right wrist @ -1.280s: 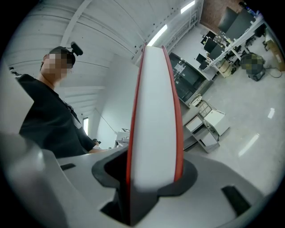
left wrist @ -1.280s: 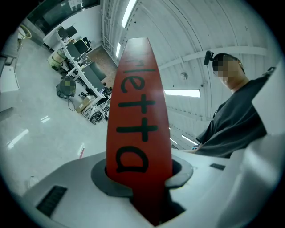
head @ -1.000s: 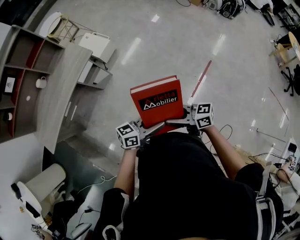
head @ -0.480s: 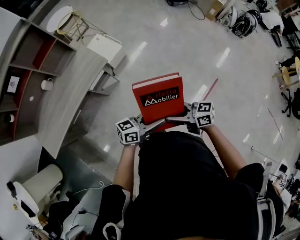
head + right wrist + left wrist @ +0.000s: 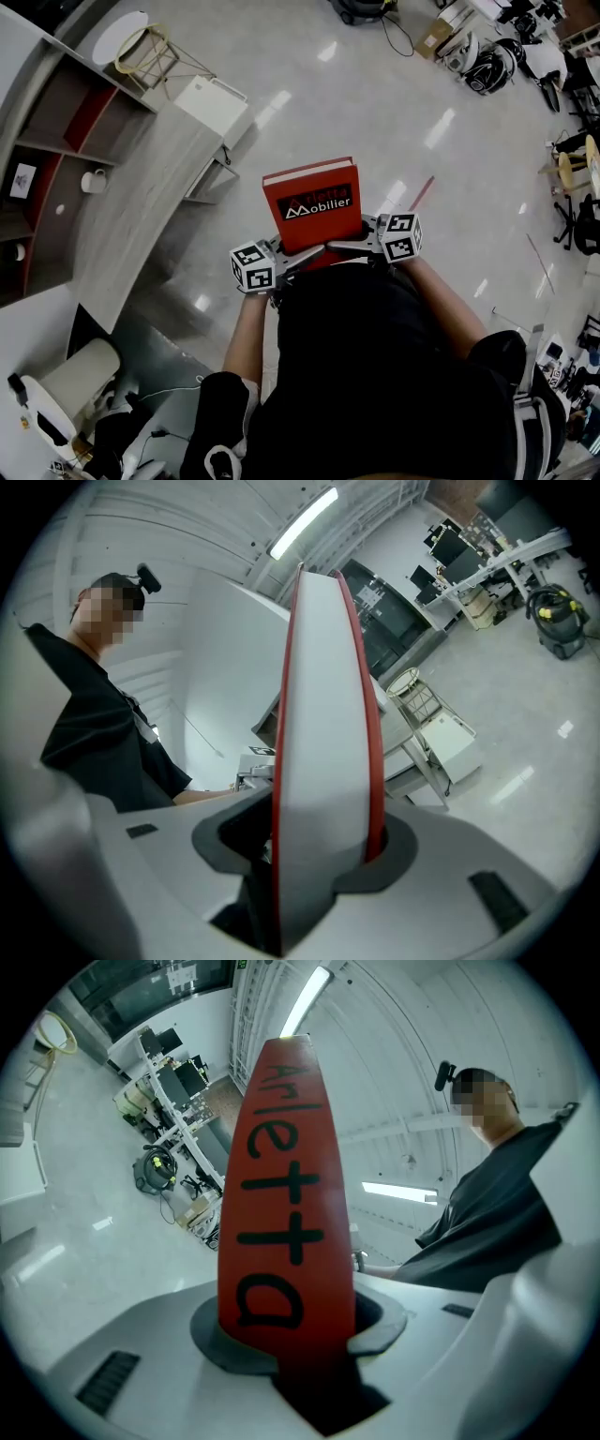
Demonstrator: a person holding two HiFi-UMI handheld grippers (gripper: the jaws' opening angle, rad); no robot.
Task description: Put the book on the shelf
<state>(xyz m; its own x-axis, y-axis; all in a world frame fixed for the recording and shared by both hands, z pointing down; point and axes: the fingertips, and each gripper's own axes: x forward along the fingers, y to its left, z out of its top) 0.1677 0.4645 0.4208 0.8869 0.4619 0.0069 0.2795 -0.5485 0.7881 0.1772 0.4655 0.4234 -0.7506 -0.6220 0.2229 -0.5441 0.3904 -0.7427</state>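
The shelf [image 5: 56, 159] stands well off to the left. The left gripper [image 5: 296, 257] has its fingers clamped on the red book [image 5: 312, 202] at the spine. The right gripper [image 5: 354, 246] pinches the page edge. Held from both sides, the book rides flat above the floor [image 5: 375, 103], likely for a steady carry.

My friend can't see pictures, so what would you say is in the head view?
From above, a person holds a red book flat over a shiny floor, clamped at its near end by the left gripper and the right gripper. A shelf with a white mug stands off to the left, beside a grey table.
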